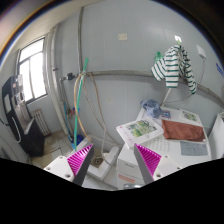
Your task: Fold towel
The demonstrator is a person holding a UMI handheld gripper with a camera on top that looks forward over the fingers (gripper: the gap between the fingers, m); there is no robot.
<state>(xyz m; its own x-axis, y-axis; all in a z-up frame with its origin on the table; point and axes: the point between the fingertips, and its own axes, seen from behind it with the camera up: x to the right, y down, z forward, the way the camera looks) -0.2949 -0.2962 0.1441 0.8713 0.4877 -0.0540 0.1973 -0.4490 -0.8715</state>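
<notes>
My gripper [115,160] is held up, looking across a room. Its two fingers stand wide apart, magenta pads [80,157] showing, with nothing held between them. A reddish-brown flat cloth [183,130], possibly the towel, lies on a white surface [200,148] beyond and to the right of the right finger. A green-and-white striped garment [175,68] hangs on the wall above it. Below and between the fingers are white boxes [112,163], not touched by either finger.
A printed box [140,129] and other packages lie left of the cloth. Long-handled mops or brooms [78,100] lean against the wall beyond the left finger. A window [33,70] and a dark chair [15,105] are at the far left.
</notes>
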